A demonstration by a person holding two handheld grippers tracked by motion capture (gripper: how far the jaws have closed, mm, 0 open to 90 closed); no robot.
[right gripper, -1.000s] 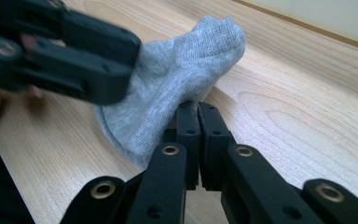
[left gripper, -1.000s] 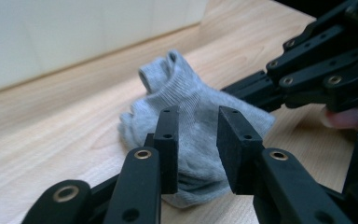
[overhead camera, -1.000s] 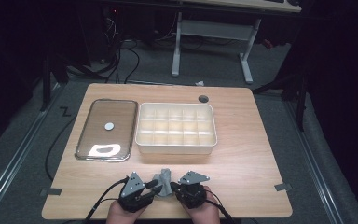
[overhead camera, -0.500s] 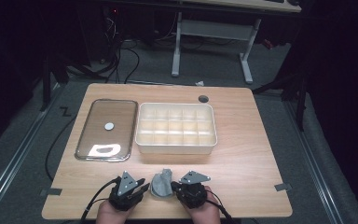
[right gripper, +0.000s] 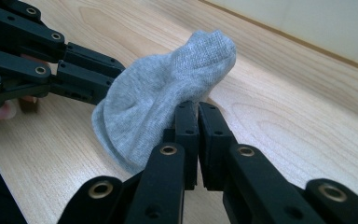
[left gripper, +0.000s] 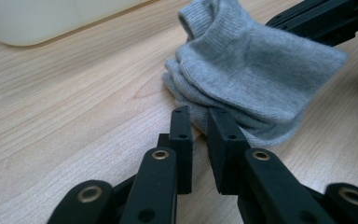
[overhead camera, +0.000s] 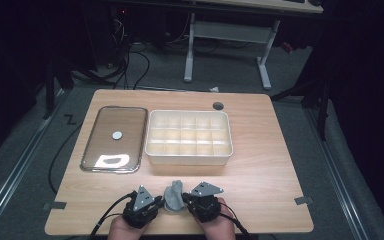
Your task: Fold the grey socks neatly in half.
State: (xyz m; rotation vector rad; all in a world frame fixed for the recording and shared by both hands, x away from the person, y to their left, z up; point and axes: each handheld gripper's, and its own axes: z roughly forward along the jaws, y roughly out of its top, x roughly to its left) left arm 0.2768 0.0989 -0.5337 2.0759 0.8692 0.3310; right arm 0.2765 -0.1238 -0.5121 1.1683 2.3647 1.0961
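Here, the right gripper (right gripper: 198, 109) pinches a grey sock (right gripper: 163, 100); the left gripper (left gripper: 200, 114), jaws slightly parted, touches it.

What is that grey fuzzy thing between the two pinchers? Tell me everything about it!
It looks like a grey sock, soft ribbed knit, folded into a bunched wad. It sits at the wooden table's near edge, in front of the cream divided box. The right gripper is shut on one edge; the left gripper's slightly parted jaws sit at the opposite folded edge.

Left tongs (overhead camera: 156, 204) shifted back toward the sock (overhead camera: 173, 196).
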